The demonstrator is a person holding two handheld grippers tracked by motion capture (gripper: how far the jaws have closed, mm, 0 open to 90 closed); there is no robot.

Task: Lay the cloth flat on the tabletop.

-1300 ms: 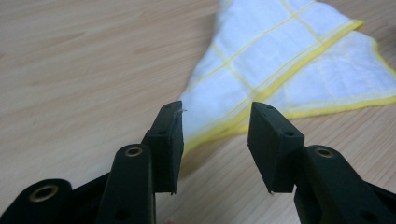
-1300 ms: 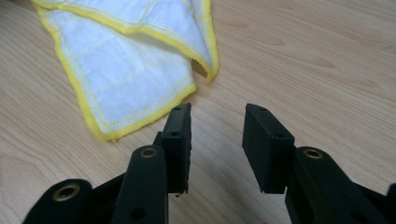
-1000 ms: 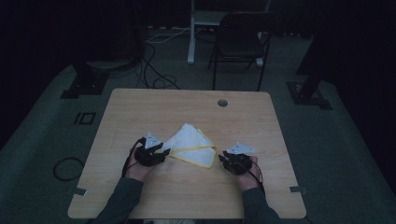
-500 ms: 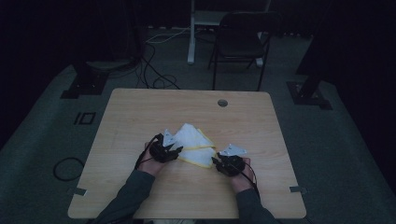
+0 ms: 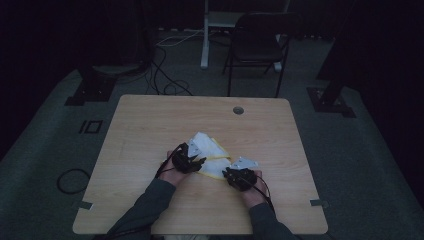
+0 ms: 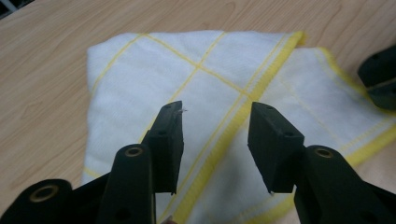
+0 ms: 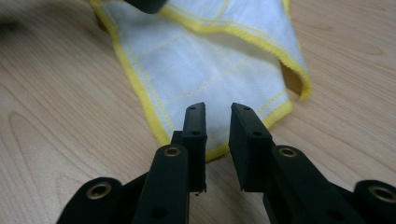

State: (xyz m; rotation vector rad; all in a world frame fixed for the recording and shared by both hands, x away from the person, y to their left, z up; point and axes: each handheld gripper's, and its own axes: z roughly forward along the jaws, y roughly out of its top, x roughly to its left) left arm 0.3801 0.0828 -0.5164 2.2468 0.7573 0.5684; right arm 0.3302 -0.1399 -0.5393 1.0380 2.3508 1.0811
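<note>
A folded white cloth with yellow grid lines and a yellow hem lies near the middle of the wooden table. My left gripper hovers over the cloth's left part, its jaws wide open around a yellow stripe and nothing pinched. My right gripper sits at the cloth's near right corner. Its jaws have just been closing and now stand a narrow gap apart over the hemmed corner of the cloth, without pressing on it. The right gripper's black tip shows at the edge of the left gripper view.
A round cable hole sits near the table's far edge. A folding chair and a white post stand beyond the table, with cables on the floor. Bare wood lies left, right and behind the cloth.
My left hand has moved right, from beside the cloth to over it. My right hand has shifted a little left toward the cloth's corner, and its jaws have narrowed.
</note>
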